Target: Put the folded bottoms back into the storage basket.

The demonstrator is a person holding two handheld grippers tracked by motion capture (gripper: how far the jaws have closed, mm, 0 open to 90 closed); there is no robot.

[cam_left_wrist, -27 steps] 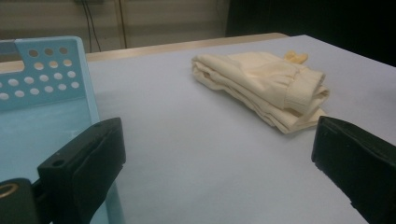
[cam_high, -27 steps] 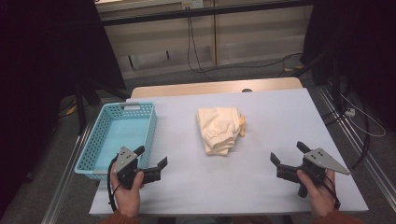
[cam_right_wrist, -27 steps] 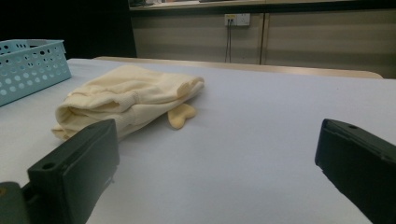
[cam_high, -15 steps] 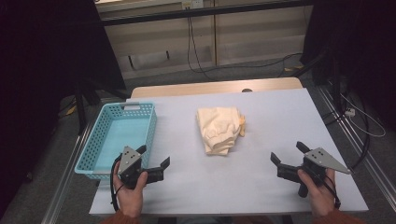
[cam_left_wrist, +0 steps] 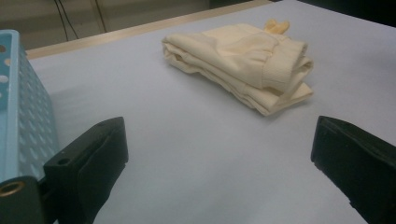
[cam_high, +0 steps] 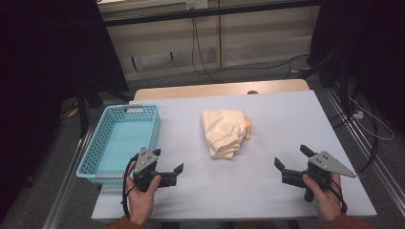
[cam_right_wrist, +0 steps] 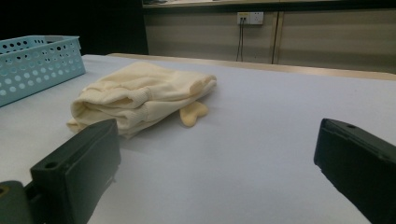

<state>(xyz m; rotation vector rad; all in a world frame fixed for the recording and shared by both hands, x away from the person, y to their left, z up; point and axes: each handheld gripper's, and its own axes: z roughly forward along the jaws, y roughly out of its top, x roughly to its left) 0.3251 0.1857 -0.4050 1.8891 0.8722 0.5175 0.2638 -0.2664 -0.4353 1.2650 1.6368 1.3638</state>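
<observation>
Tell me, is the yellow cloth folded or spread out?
Folded. The cloth lies in a thick bundle on the table, its layers stacked at the edge.

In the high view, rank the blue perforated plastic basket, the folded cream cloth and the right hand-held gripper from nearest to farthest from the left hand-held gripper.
Measured from the left hand-held gripper:
1. Blue perforated plastic basket, right beside it on the table's left edge.
2. Folded cream cloth, mid-table, ahead and to its right.
3. Right hand-held gripper, across the table near the right edge.
</observation>
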